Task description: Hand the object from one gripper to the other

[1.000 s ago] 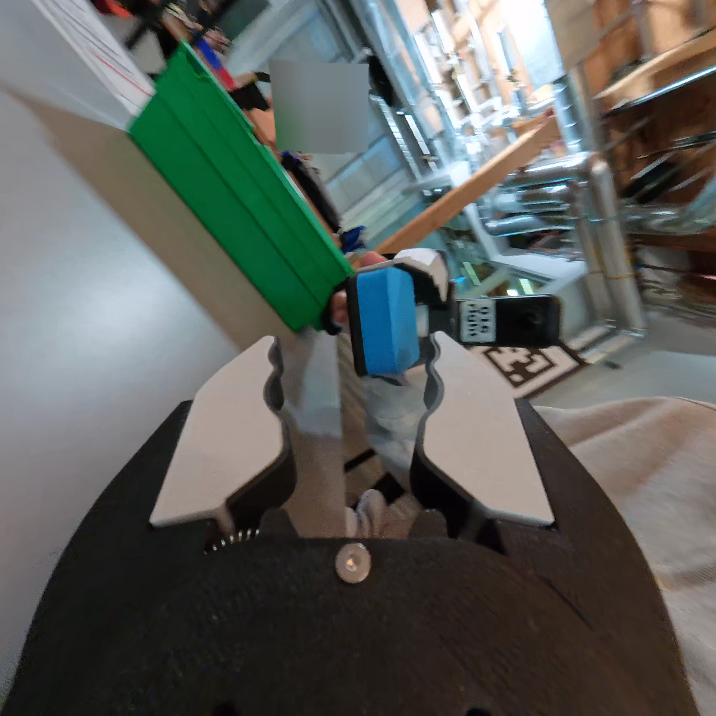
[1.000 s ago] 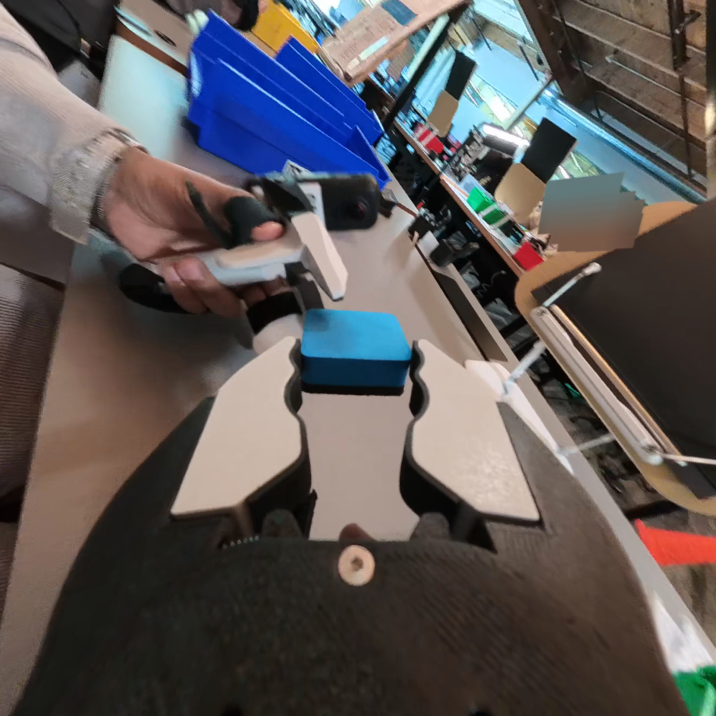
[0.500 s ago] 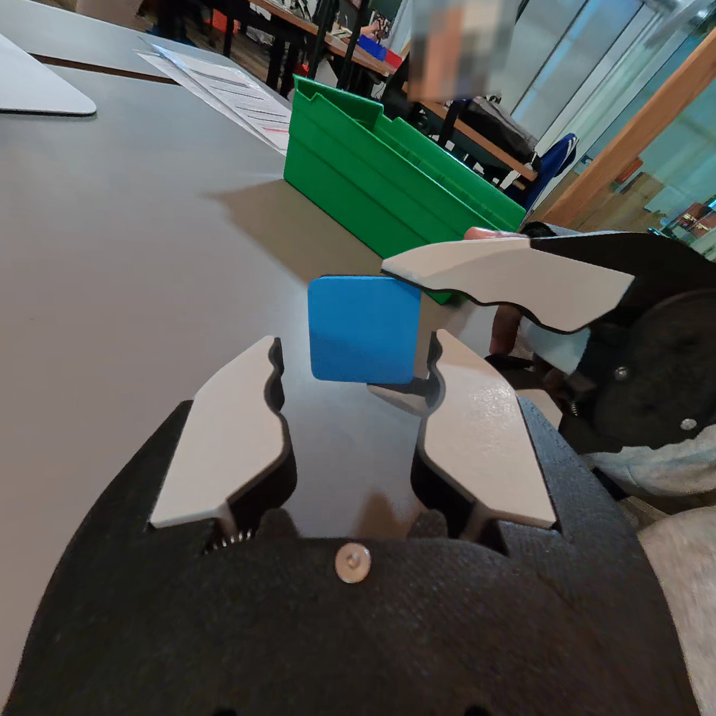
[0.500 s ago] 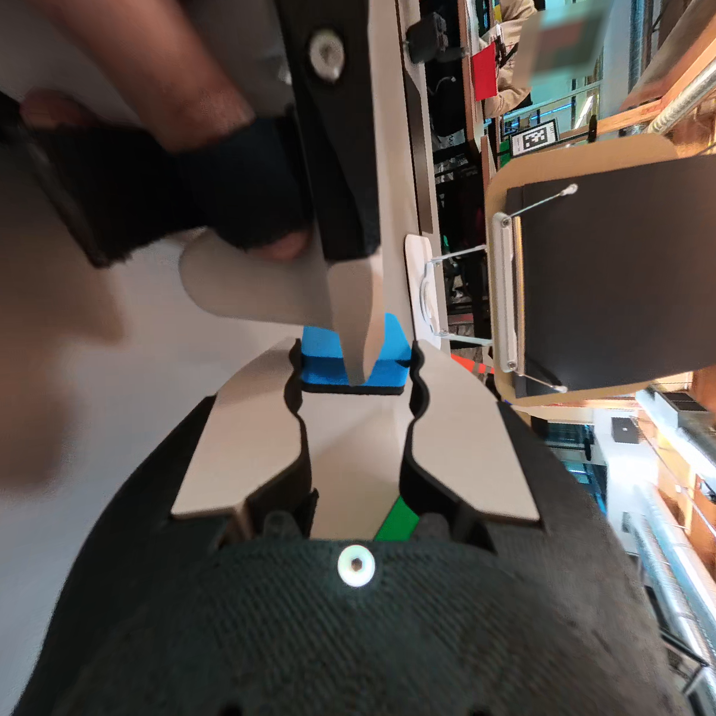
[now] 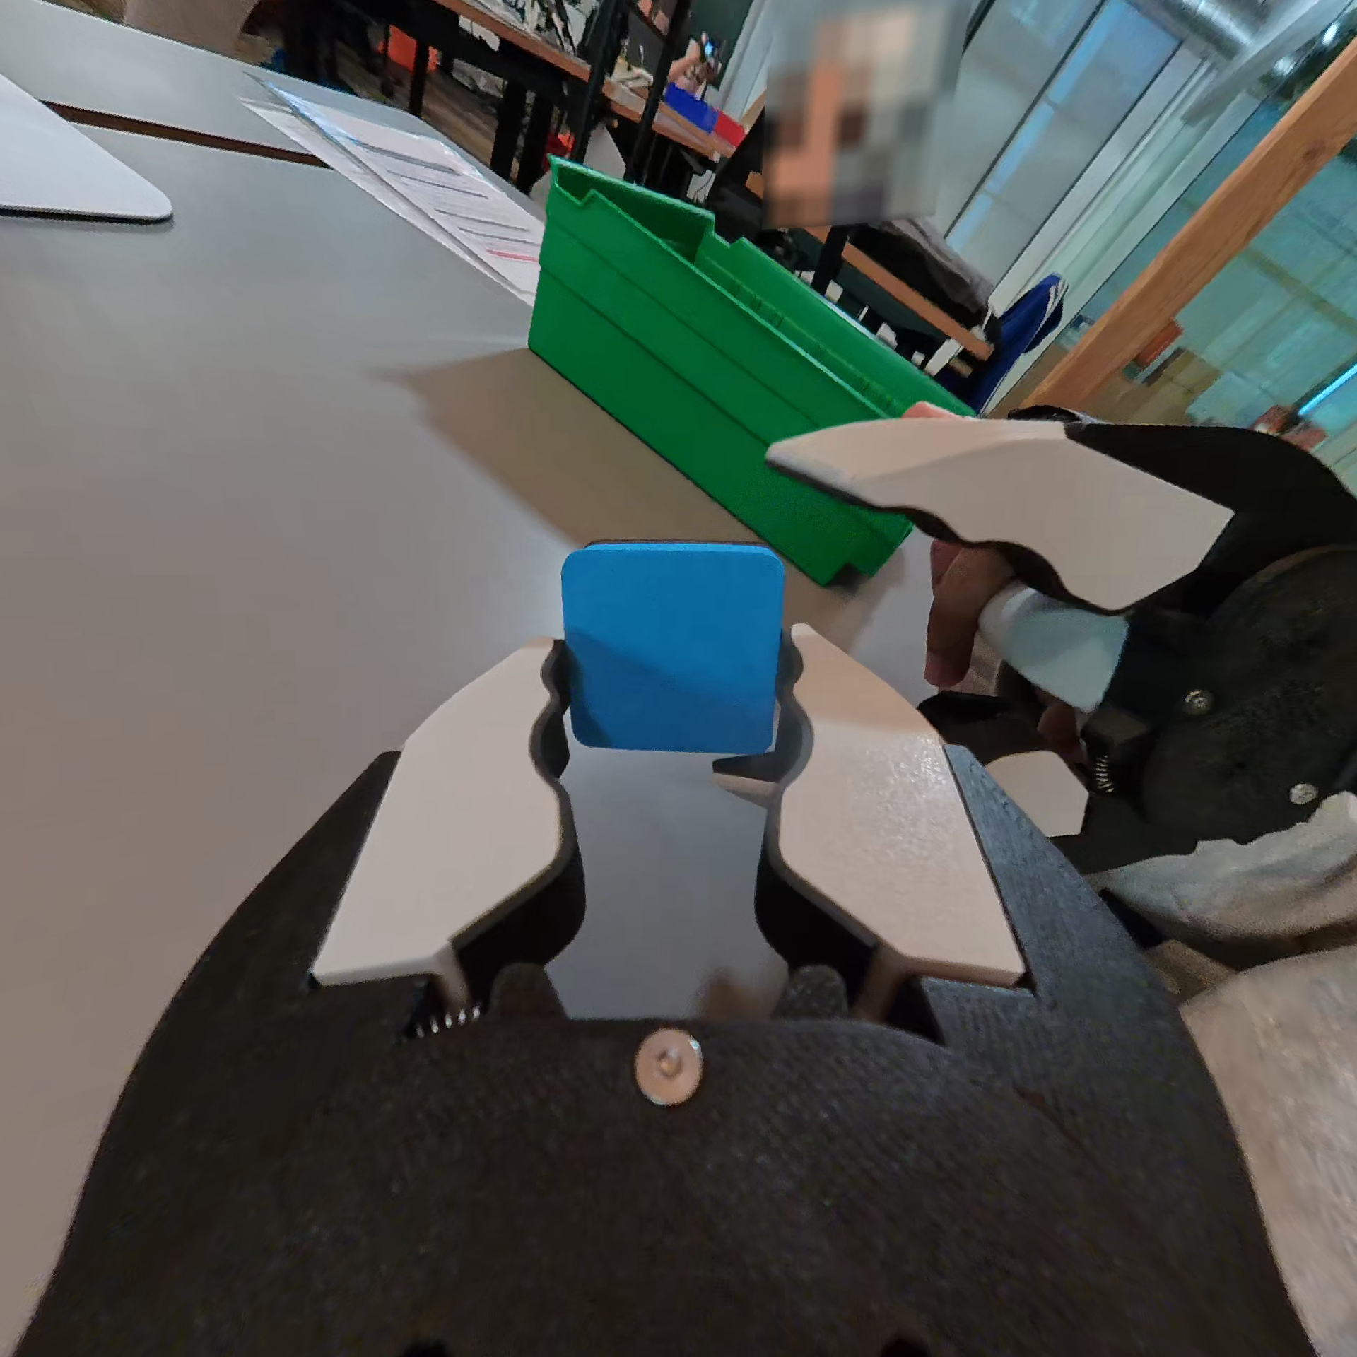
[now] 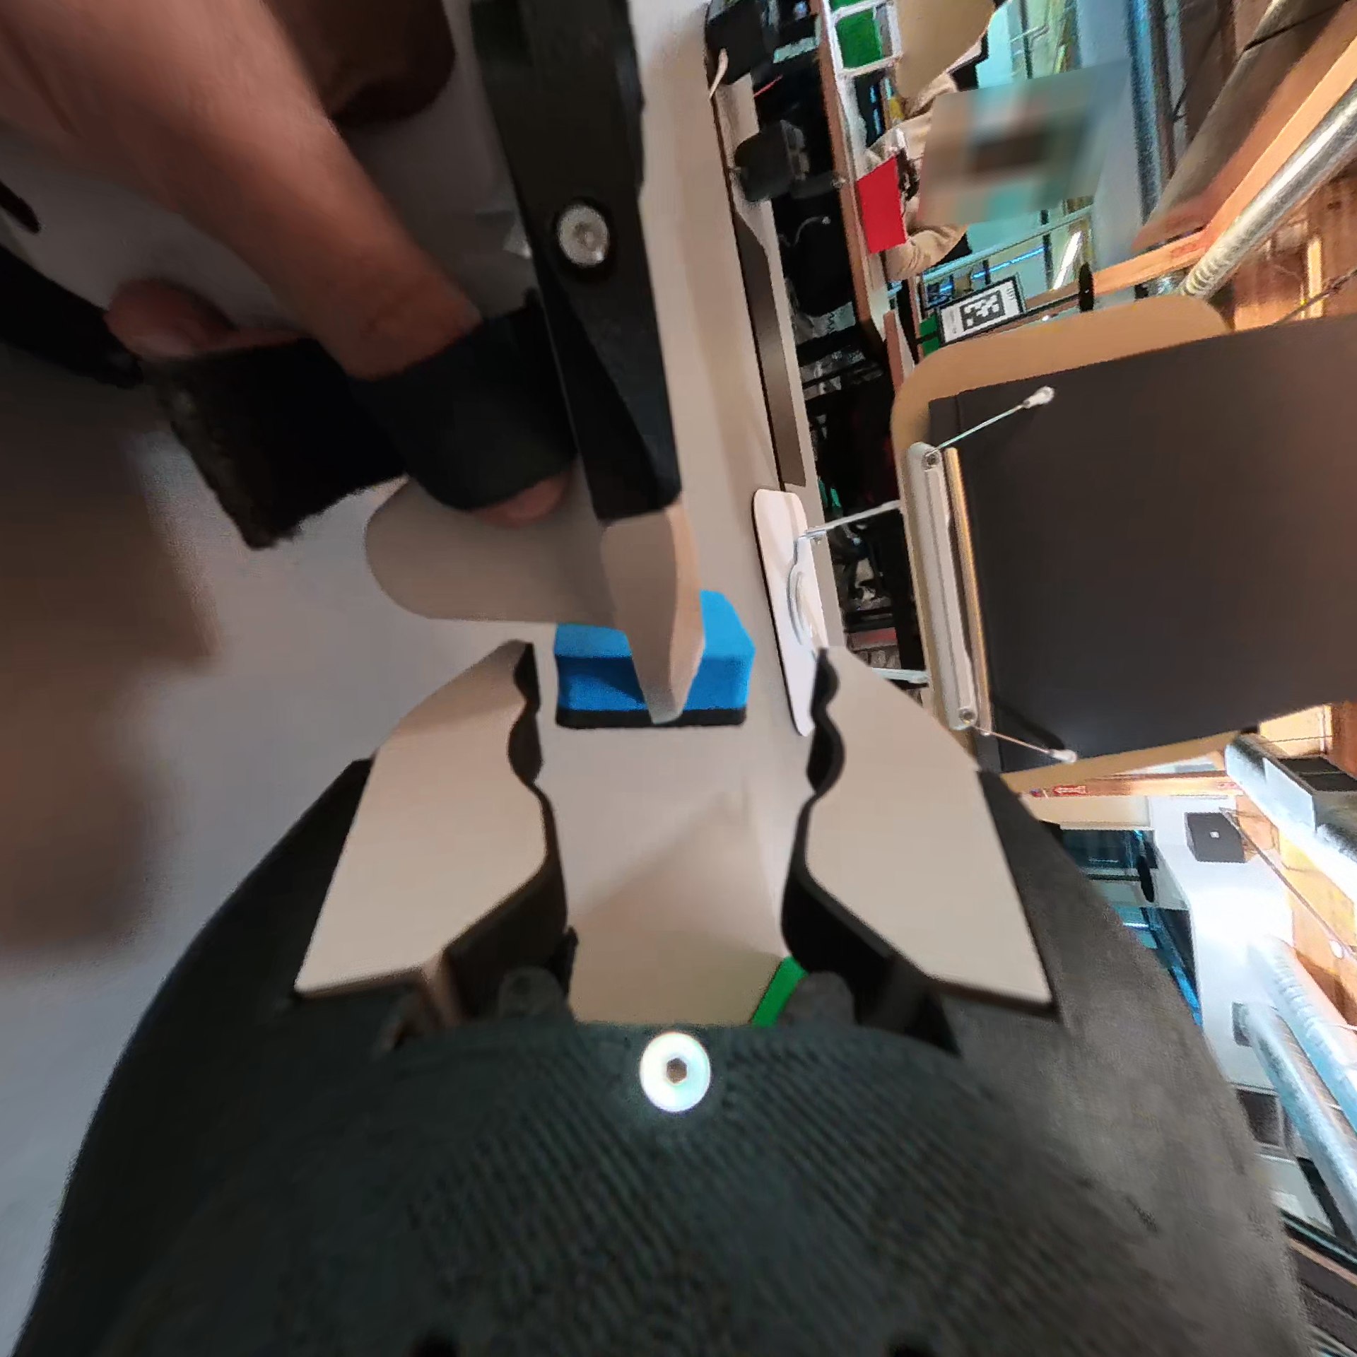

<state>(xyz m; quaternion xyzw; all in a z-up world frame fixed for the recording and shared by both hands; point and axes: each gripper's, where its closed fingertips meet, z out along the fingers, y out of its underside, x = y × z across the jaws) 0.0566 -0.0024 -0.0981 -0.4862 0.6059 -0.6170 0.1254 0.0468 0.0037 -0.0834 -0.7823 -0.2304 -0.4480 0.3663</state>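
Clamping blue block (image 5: 672,653) upright, broad face camera-ward: left gripper (image 5: 672,690); right gripper (image 6: 675,690) apart

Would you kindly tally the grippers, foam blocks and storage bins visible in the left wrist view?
Grippers: 2, the left gripper and the right gripper.
Blue foam block: 1.
Green bin: 1.
Total: 4.

Centre frame: blue foam block (image 5: 672,653), upright, clamped btwn left gripper (image 5: 672,664) tips. Right frame: right gripper (image 5: 918,529), fingers spread, clear of block. Upper centre: green bin (image 5: 683,352) on grey table (image 5: 220,477); paper sheet (image 5: 433,191) behind.
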